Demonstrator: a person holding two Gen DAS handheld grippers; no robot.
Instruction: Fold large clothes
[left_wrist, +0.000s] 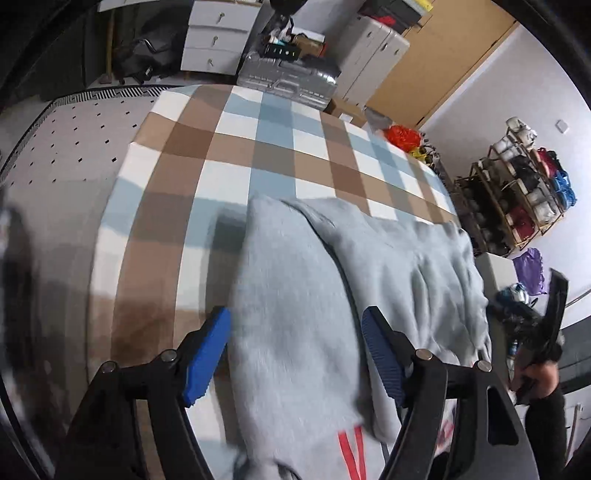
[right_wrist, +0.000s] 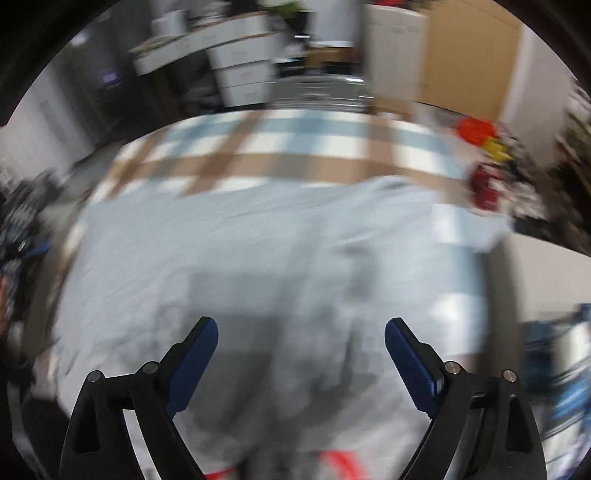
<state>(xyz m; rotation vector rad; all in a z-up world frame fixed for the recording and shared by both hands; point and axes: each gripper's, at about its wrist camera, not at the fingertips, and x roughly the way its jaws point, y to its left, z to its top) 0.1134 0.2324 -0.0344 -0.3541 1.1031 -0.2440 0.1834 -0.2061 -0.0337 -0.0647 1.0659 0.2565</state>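
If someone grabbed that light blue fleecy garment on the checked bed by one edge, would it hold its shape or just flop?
Probably flop: the light blue garment already lies draped and folded over itself, with soft wrinkles near its right side. Its fuzzy surface suggests it would grip rather than slip. It looks bulky, so likely lightish but awkward from one point.

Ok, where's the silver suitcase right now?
In the left wrist view, the silver suitcase stands beyond the checked blanket's far edge, beside the white drawers.

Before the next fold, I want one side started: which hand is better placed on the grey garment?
Probably left: its open fingers straddle the garment's folded edge.
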